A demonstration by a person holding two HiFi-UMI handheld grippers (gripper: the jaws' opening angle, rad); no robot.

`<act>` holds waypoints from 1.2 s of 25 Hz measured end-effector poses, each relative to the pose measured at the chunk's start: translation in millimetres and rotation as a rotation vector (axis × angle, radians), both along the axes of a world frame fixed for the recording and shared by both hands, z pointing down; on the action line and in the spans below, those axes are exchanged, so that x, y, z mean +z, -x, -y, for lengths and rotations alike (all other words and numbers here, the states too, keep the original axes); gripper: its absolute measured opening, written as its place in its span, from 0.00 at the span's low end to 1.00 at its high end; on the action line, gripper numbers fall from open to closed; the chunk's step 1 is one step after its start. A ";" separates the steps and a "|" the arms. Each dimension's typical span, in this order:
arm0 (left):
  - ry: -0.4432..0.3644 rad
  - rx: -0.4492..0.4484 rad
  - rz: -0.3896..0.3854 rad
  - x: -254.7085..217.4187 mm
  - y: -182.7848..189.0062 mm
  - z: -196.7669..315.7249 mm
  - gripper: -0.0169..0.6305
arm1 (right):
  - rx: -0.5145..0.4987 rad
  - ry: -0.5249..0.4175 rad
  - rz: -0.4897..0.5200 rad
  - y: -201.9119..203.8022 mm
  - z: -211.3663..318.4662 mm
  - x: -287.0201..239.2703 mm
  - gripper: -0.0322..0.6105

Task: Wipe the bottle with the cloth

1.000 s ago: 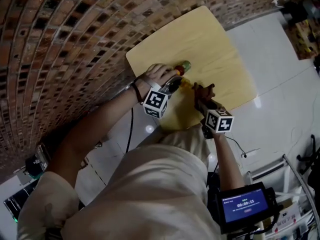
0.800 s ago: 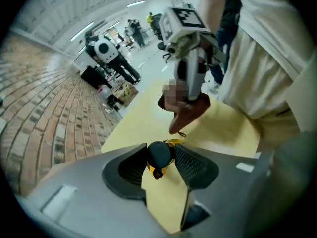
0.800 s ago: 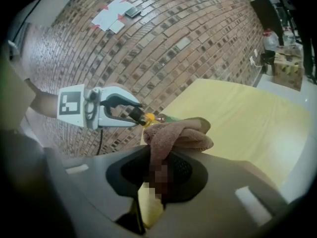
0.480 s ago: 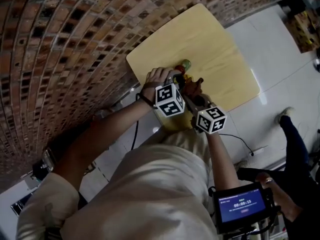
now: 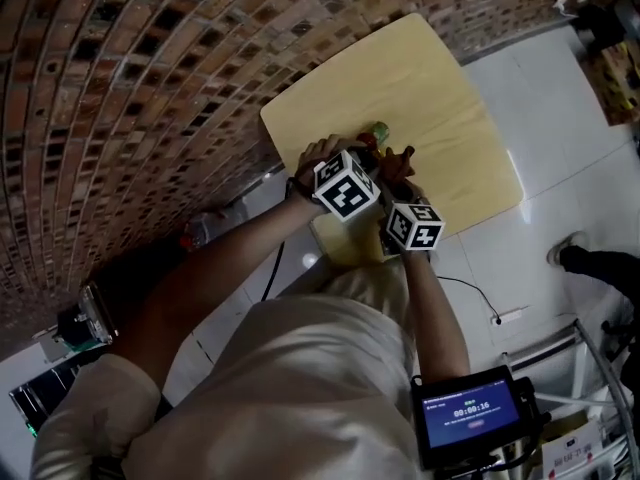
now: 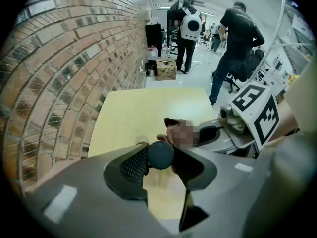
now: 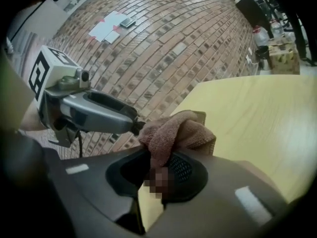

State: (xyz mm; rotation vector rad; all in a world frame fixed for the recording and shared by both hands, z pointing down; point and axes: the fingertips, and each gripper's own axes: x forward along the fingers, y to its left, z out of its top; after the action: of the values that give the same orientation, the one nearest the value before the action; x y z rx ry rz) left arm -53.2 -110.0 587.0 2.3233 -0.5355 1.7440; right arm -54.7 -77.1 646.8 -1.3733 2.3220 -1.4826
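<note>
The bottle (image 5: 377, 132), green at its far end, lies near the table's front edge. In the left gripper view its dark ribbed cap (image 6: 160, 154) sits end-on between the jaws of my left gripper (image 6: 161, 158). The jaws are closing on the cap and both pads touch it. My right gripper (image 7: 161, 175) is shut on a bunched reddish-brown cloth (image 7: 176, 133), which stands up out of the jaws. In the head view the cloth (image 5: 401, 160) is right beside the bottle, with the left gripper (image 5: 364, 160) and the right gripper (image 5: 398, 180) close together.
The yellow wooden table (image 5: 420, 78) stands against a brick wall (image 5: 120, 88) on a white tiled floor. Two people (image 6: 233, 38) and a cardboard box (image 6: 166, 68) are beyond the table's far end. A small screen (image 5: 470, 413) hangs at my right side.
The two grippers have drawn closer together above the table's near edge. The cloth has come up against the bottle, and the left marker cube has swung right, towards the right one.
</note>
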 end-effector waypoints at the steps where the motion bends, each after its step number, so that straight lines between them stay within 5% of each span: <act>1: 0.001 -0.019 -0.001 2.1 2.5 3.3 0.29 | 0.030 0.035 -0.022 -0.2 2.6 10.6 0.16; 5: 0.025 -0.069 0.024 10.7 8.9 9.6 0.29 | 0.148 0.247 -0.085 3.3 5.2 69.1 0.16; 12: 0.076 -0.273 0.055 15.4 21.5 20.3 0.29 | 0.114 0.502 -0.130 10.9 4.2 111.0 0.16; 19: 0.220 -0.661 -0.037 18.2 25.8 22.5 0.30 | 0.188 0.215 -0.077 -21.7 -7.6 50.3 0.16; 25: 0.276 -0.813 -0.058 24.1 31.1 25.6 0.29 | -0.069 -0.189 -0.132 38.8 -28.3 -27.0 0.16; 27: 0.287 -0.837 -0.061 23.9 31.4 26.8 0.29 | -0.108 -0.245 -0.109 54.1 -25.4 -44.6 0.16; 30: 0.296 -0.833 -0.052 21.9 29.4 25.7 0.29 | -0.099 -0.189 -0.106 60.0 -10.2 -36.4 0.16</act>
State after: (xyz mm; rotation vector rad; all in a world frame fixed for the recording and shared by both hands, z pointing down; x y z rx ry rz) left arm -82.6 -135.7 608.9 1.5813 -0.9750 1.2414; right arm -114.7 -66.9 610.4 -1.3370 2.5527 -1.2017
